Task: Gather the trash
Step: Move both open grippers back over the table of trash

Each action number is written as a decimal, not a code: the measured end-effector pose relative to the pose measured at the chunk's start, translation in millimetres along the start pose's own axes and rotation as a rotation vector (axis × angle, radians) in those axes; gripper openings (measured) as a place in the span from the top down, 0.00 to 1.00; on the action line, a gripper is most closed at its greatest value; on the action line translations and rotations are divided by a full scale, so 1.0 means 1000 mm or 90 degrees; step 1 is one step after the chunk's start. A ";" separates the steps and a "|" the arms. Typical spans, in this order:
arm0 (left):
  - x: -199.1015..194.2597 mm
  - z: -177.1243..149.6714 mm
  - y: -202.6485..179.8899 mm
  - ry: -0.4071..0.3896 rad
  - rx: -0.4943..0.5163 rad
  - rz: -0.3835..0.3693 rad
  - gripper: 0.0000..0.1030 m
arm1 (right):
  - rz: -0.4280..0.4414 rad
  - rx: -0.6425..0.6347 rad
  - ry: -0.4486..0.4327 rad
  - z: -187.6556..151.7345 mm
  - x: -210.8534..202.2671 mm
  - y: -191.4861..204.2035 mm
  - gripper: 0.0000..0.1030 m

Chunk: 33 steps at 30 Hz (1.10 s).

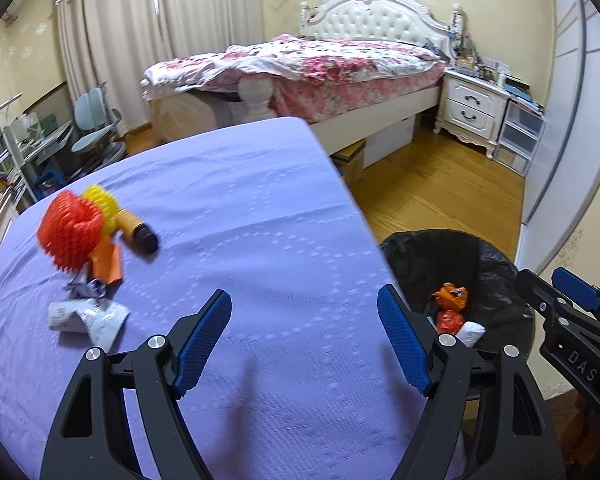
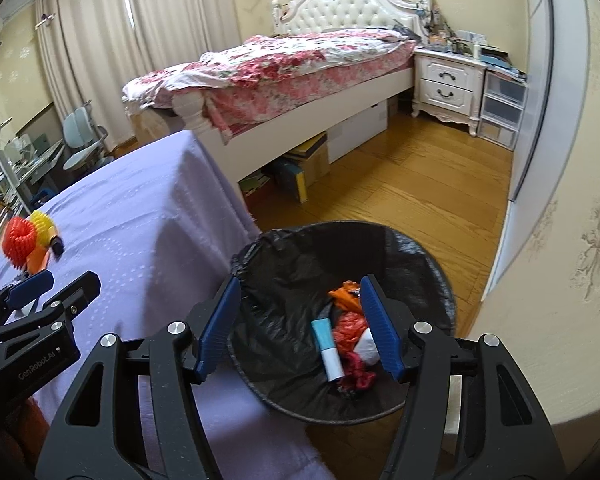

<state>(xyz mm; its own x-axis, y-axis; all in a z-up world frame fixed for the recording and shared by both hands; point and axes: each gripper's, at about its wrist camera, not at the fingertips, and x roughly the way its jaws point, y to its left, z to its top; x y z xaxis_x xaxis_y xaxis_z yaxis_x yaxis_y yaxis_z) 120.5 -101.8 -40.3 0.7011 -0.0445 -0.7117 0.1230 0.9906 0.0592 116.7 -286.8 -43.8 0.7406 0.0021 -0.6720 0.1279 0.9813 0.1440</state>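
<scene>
On the purple-covered table [image 1: 240, 200], trash lies at the left: a red spiky ring [image 1: 70, 232], a yellow spiky ball [image 1: 100, 204], a small brown bottle with a black cap [image 1: 140, 236], an orange paper scrap [image 1: 108, 260] and a crumpled white wrapper [image 1: 88, 318]. My left gripper [image 1: 304, 292] hangs open over the cloth, right of the wrapper, with nothing between its fingers. To the right of the table stands a bin with a black liner [image 2: 380, 248]. My right gripper [image 2: 300, 280] is open and empty above it. Inside lie a blue-white tube [image 2: 328, 350], red plastic [image 2: 350, 330] and an orange wrapper [image 2: 342, 294].
Wooden floor [image 2: 400, 184] stretches from the bin to a bed with a floral cover [image 2: 280, 64], boxes stored beneath it. A white nightstand [image 2: 448, 80] and plastic drawers stand at the back right. A wall runs close along the right. A desk and chair [image 1: 96, 128] fill the far left.
</scene>
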 end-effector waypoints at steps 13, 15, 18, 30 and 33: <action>-0.006 -0.019 0.086 0.019 -0.097 0.077 0.27 | 0.091 -0.088 0.044 -0.003 0.010 0.089 0.41; -0.002 -0.018 0.098 0.024 -0.114 0.088 0.27 | 0.099 -0.102 0.050 -0.003 0.013 0.101 0.41; 0.004 -0.016 0.112 0.032 -0.133 0.098 0.27 | 0.106 -0.124 0.059 -0.004 0.017 0.119 0.41; 0.004 -0.033 0.163 0.084 -0.193 0.122 0.27 | 0.120 -0.157 0.075 -0.006 0.024 0.149 0.40; 0.002 -0.040 0.179 0.095 -0.214 0.122 0.27 | 0.121 -0.162 0.077 -0.007 0.024 0.152 0.40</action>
<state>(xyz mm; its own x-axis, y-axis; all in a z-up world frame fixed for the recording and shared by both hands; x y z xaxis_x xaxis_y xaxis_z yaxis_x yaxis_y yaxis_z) 115.5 80.7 -59.0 0.5763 0.1403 -0.8051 -0.2536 0.9672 -0.0129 149.1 -136.1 -43.2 0.6503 0.1978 -0.7335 -0.1854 0.9776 0.0993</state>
